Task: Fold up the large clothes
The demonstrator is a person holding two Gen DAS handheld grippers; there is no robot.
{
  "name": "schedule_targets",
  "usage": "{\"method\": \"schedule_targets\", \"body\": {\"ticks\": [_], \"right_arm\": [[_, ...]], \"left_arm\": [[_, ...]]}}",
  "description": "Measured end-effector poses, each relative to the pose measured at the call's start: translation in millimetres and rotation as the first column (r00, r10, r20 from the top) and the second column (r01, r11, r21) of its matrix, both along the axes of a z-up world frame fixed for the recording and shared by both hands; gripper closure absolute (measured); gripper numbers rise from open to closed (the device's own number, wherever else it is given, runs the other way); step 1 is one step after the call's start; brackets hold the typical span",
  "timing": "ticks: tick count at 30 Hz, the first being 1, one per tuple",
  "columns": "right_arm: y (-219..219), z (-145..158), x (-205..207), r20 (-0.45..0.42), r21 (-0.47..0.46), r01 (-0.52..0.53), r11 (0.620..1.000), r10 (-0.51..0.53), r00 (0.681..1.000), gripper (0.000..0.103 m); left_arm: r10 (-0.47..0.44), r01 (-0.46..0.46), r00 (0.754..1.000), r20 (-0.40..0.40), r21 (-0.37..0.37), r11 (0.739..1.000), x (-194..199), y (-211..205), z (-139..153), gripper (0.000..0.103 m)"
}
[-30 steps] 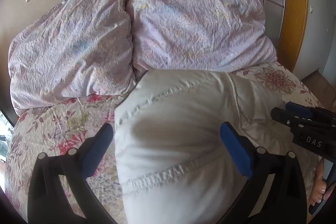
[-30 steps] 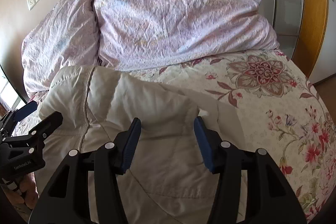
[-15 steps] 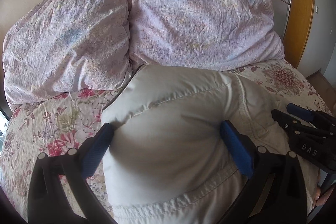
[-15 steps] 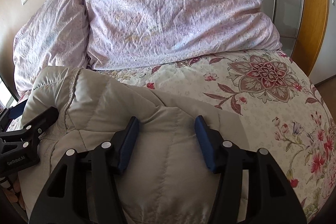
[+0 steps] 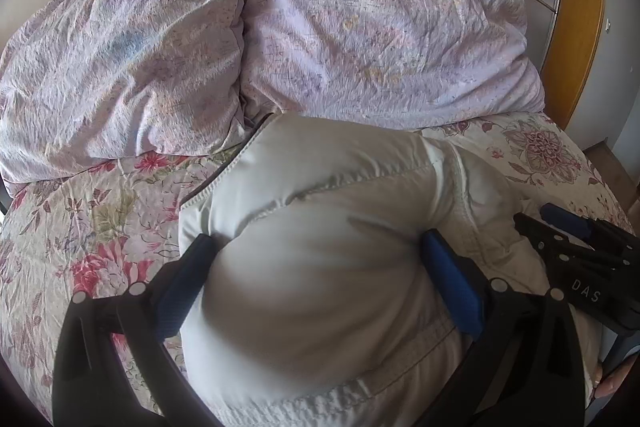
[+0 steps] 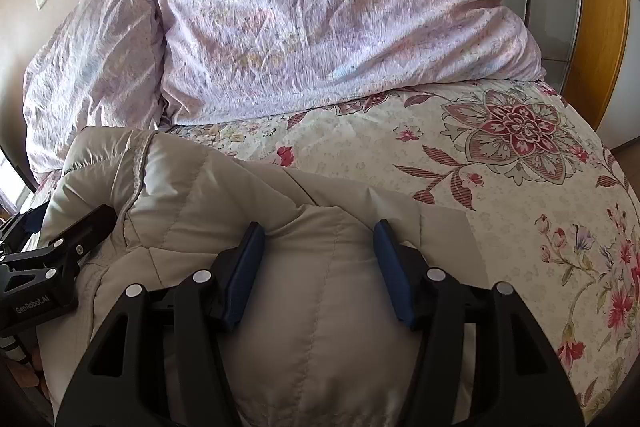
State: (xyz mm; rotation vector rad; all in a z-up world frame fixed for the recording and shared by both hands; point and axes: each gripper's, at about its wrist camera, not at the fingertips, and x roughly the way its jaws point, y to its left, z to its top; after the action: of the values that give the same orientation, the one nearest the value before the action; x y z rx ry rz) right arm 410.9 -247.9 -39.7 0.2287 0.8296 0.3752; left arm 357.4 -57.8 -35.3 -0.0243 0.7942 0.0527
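A puffy off-white quilted jacket (image 5: pixel 320 227) lies bunched on the floral bedspread (image 5: pixel 80 219), its far edge close to the pillows. My left gripper (image 5: pixel 316 247) has its jaws wide apart, with a thick bulge of the jacket between the blue pads (image 5: pixel 452 279). My right gripper (image 6: pixel 318 233) also straddles a padded fold of the jacket (image 6: pixel 320 307), jaws apart, pads against the fabric. Each gripper shows in the other's view: the right one at the right edge (image 5: pixel 576 251), the left one at the left edge (image 6: pixel 52 259).
Two large lilac pillows (image 5: pixel 360 19) (image 5: pixel 120 59) lean against the wall at the head of the bed. A wooden wardrobe frame (image 5: pixel 580 7) stands at the right. Bare bedspread (image 6: pixel 500 155) lies to the right of the jacket.
Both grippers have moved forward toward the pillows, carrying the jacket's bulk with them. The jacket bulges more between the pads.
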Motion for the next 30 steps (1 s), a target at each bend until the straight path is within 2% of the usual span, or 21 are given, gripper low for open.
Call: {"method": "schedule_targets", "body": {"ticks": [9,18,30], "right_arm": [[2.4,-2.8,3.2,-0.008,-0.018,0.005,1.000,-0.005,1.000,0.044],[9.7,-3.5,5.5,-0.013,-0.072,0.010,0.997,-0.011,1.000,0.044],[9.4,-6.5,6.2,-0.006,-0.057,0.015,0.998,-0.015,1.000,0.044]], "left_arm": [[-0.005,0.005,1.000,-0.024,-0.015,1.000,6.7,1.9,-6.6,0.002],[-0.008,0.009,0.999,-0.051,0.005,1.000,13.1,-0.4,-11.9,0.002],[-0.002,0.002,0.999,-0.048,0.007,1.000,14.3,-1.6,-14.6,0.002]]}}
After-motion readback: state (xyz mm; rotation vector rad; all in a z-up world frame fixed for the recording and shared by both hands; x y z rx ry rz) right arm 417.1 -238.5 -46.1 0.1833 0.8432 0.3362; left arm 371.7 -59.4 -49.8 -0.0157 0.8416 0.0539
